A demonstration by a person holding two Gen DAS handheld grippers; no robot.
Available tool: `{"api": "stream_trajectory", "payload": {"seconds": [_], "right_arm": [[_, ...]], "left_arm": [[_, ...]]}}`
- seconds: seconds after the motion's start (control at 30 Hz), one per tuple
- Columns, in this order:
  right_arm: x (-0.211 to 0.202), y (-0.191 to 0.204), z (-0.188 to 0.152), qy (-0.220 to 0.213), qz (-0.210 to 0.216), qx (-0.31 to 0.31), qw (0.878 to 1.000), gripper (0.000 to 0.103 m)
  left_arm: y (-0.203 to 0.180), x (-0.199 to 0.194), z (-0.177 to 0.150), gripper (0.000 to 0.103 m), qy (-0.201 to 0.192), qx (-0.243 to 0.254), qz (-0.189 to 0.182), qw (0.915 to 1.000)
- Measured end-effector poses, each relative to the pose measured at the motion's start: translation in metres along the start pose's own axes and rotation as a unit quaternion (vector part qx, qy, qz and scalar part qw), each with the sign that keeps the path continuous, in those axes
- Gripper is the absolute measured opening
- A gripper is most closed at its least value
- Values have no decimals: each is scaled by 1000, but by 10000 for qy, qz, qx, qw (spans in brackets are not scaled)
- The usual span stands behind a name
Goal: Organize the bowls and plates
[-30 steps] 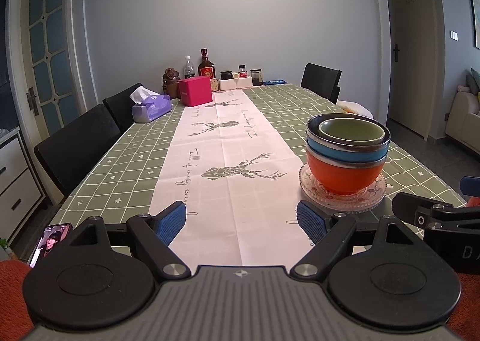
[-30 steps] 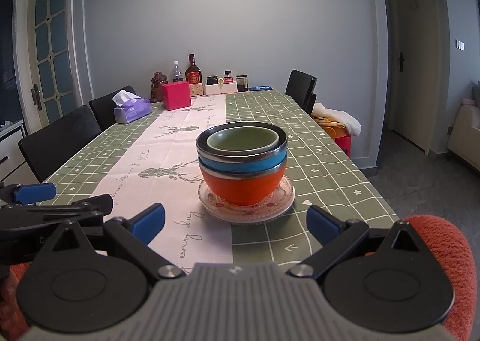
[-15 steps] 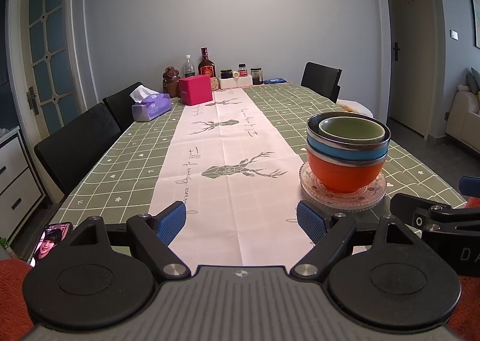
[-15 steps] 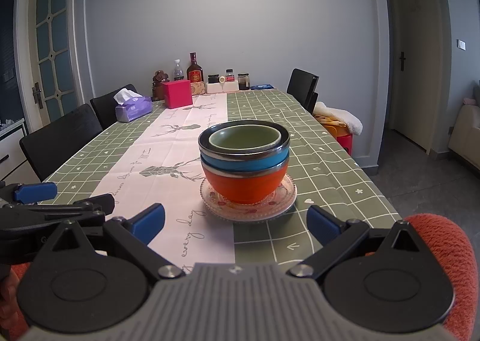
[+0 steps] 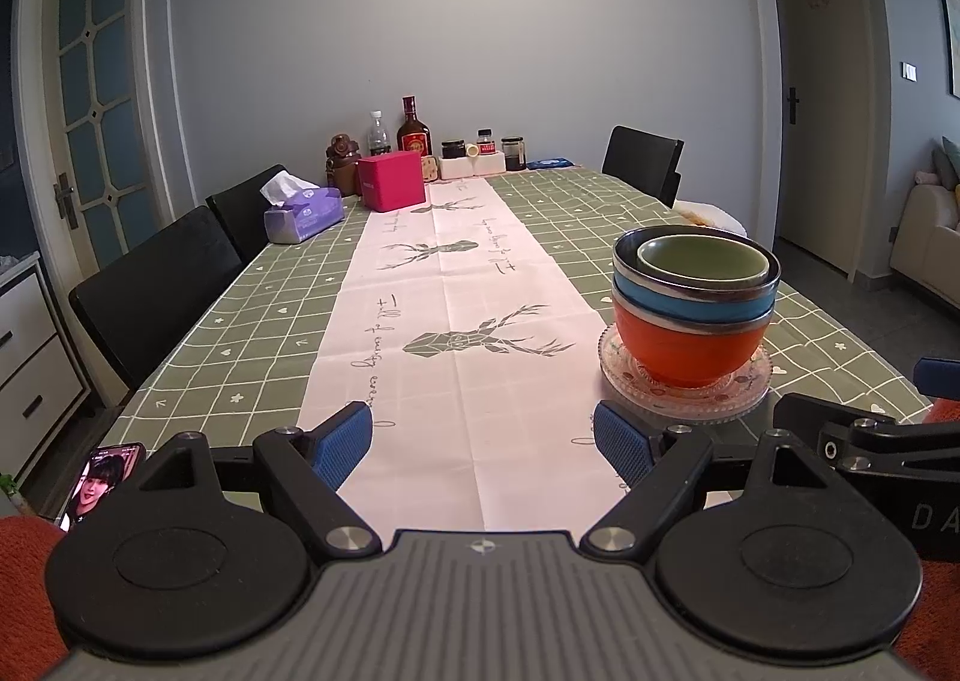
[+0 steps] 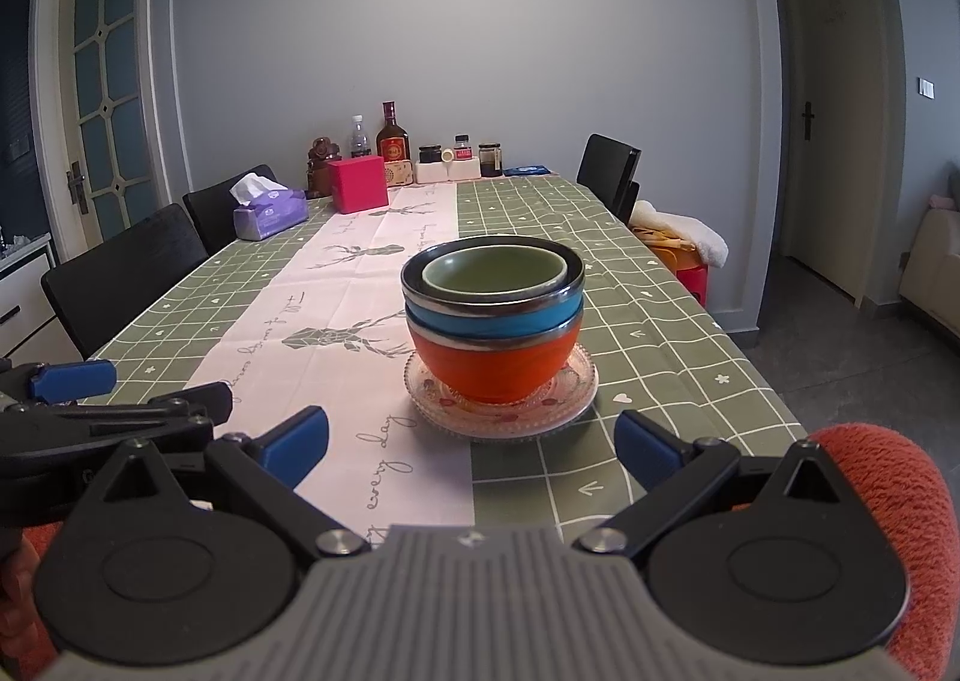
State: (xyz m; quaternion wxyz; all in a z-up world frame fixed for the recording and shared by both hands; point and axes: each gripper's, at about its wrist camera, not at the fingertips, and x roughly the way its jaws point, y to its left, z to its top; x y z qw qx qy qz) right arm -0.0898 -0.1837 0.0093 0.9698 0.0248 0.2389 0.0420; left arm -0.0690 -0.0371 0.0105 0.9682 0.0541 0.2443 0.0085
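1. Bowls sit nested in one stack: a green bowl (image 6: 493, 265) inside a blue bowl (image 6: 495, 315), and that inside an orange bowl (image 6: 493, 366) at the bottom.
2. That stack stands upright on a clear glass plate (image 6: 501, 388) with a patterned rim, which rests on the green checked tablecloth (image 6: 630, 321), its left edge just over the border of the white deer-print runner (image 5: 456, 333).
3. My right gripper (image 6: 471, 444) is spread wide with nothing between its blue pads (image 6: 297, 441); it hangs just short of the plate, the stack centred in the gap beyond the tips.
4. My left gripper (image 5: 483, 444) is also spread wide and empty, over the runner near the table's front edge. From its camera the stack lies ahead and to the right, apart from the fingers.
5. Each gripper shows in the other's view: the right one at the right edge of the left camera, the left one at the left edge of the right camera, side by side and not touching.
6. A phone (image 5: 99, 480) with a lit screen lies at the near left corner of the table.
7. At the far end stand a pink box (image 5: 391, 188), a purple tissue box (image 5: 300, 213), a dark liquor bottle (image 5: 413, 132) and several small jars.
8. Black chairs (image 5: 156, 285) line the left side; another stands at the far right.
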Motion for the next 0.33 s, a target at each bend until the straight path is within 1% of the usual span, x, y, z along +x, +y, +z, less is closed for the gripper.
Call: {"api": "stream_trajectory", "payload": {"seconds": [0.33], "right_arm": [[1, 0, 0, 3, 8, -10, 10000, 100]], "left_arm": [[0, 0, 0, 98, -20, 13, 20, 10000]]}}
